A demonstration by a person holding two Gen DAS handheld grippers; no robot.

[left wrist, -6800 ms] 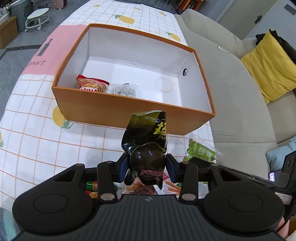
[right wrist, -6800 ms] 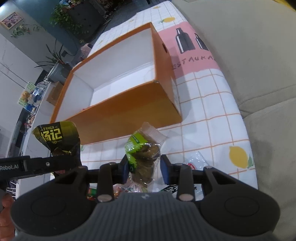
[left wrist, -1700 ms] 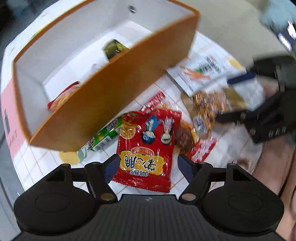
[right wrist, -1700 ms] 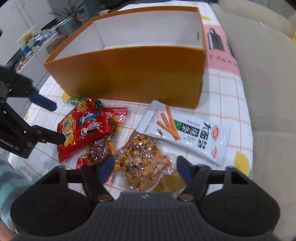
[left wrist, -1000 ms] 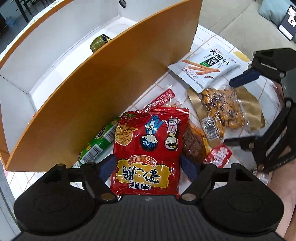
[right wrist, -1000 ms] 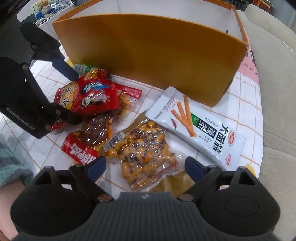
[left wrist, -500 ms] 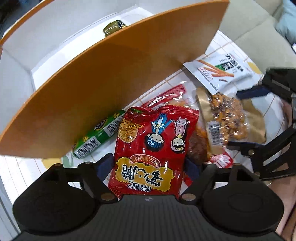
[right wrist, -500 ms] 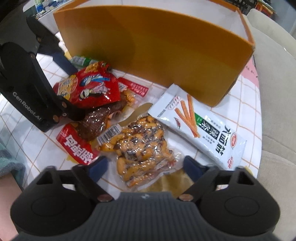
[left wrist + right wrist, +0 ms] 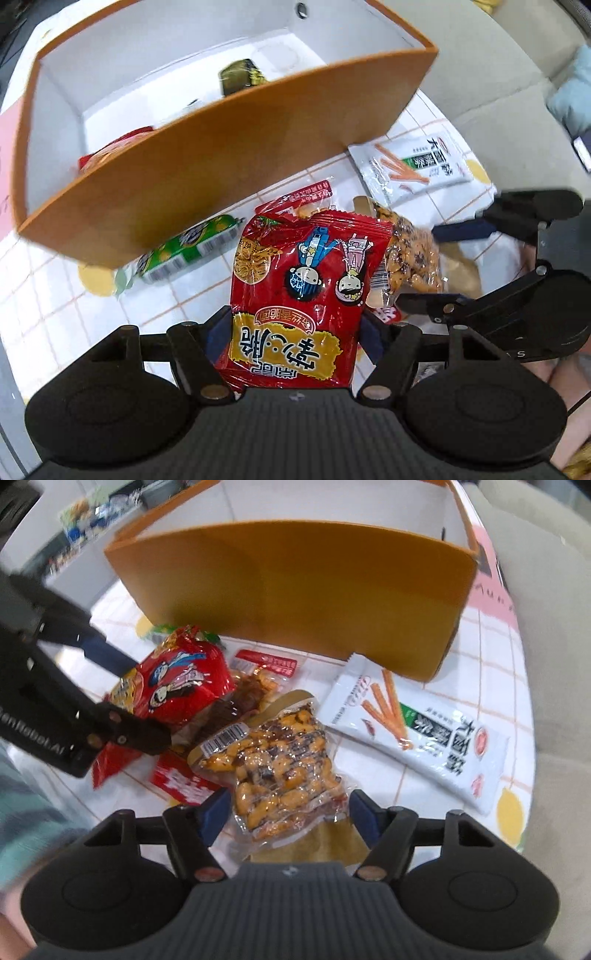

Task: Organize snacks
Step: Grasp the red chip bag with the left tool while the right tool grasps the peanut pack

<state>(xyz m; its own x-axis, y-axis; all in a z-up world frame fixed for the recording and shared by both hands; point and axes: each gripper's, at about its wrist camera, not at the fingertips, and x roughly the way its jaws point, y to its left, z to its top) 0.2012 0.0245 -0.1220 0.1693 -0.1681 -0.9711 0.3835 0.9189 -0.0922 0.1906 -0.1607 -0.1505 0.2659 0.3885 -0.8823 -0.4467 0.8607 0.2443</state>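
Grid-printed tablecloth (image 9: 55, 310), left hand-held gripper (image 9: 295, 328) clamping glossy red packet (image 9: 306, 280), right hand-held gripper (image 9: 286, 808) wide around clear peanut pouch (image 9: 277, 764)

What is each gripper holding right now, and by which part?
The left gripper grips the red snack bag across its lower end. The right gripper straddles the clear peanut pack; jaws open, nothing held.

The red snack bag (image 9: 301, 291) is glossy foil, the peanut pack (image 9: 280, 764) clear shiny plastic (vacuum-tight). The orange box (image 9: 236, 158) looks like matt smooth cardboard, white inside.
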